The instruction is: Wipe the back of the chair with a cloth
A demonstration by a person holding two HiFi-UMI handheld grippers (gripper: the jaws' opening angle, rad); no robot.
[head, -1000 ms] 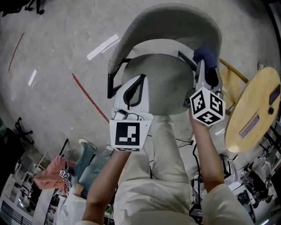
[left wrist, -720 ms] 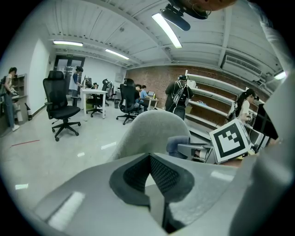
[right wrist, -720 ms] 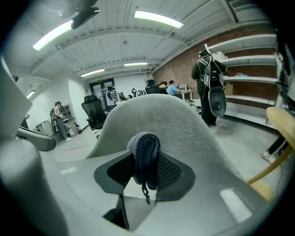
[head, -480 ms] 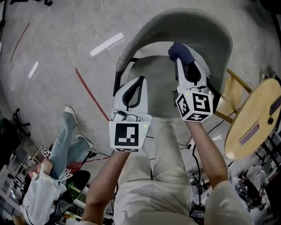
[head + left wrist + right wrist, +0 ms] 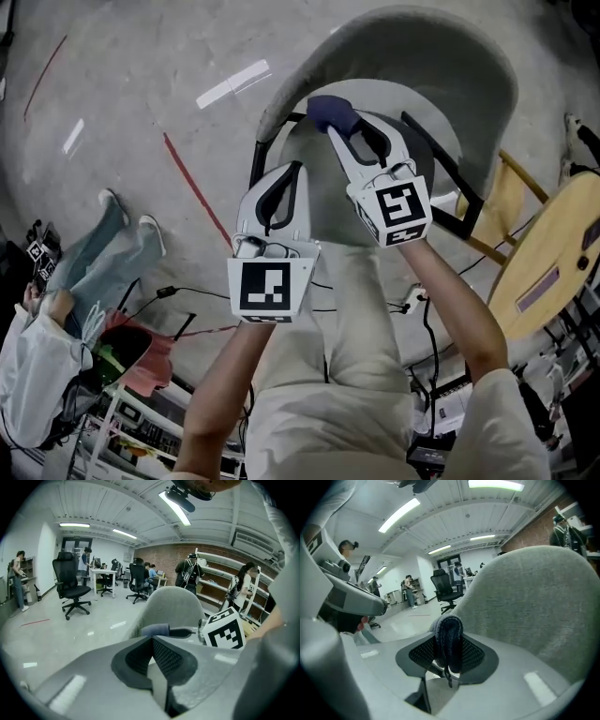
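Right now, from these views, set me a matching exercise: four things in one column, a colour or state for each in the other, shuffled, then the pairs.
1. cloth
2. left gripper
3. chair back
4. round table

A. pale wood
B. jaws together, nothing between them
C. dark blue, clamped by the right gripper
D. grey, curved

Pairs: 1-C, 2-B, 3-D, 4-A

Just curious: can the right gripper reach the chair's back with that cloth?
Probably yes: the right gripper, shut on the cloth, sits close to the chair back with nothing between.
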